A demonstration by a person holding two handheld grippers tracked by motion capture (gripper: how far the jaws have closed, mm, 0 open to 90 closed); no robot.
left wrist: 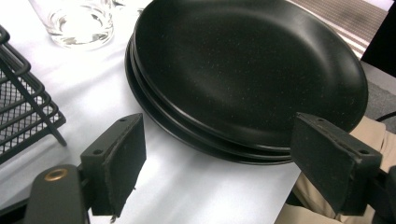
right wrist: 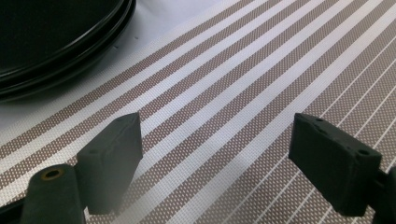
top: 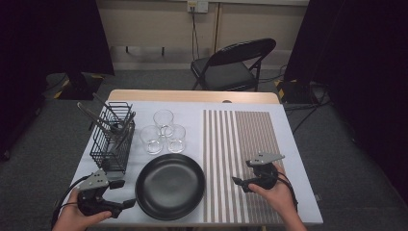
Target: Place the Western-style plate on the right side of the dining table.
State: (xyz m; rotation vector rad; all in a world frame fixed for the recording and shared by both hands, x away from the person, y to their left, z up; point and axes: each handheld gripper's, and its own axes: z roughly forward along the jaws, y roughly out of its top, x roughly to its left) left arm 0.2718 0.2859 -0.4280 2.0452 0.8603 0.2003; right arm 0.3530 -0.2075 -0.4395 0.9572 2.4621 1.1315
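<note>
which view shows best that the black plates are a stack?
Left gripper view: the black plates show stacked rims edge-on, close up. High view shows them from above as one disc. Right gripper view catches a corner of the rims.

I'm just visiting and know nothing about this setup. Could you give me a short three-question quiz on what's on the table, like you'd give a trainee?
1. True or false: the black plates are a stack, not a single plate.
2. How many clear glasses stand behind the plates?
3. Which gripper is over the striped placemat: A) the left gripper or B) the right gripper?

Key
1. True: the left gripper view shows stacked rims.
2. Three, grouped beside the wire basket that holds utensils.
3. B. Its jaws stand open above the stripes; the left gripper, also open, faces the plates' near edge.
</note>
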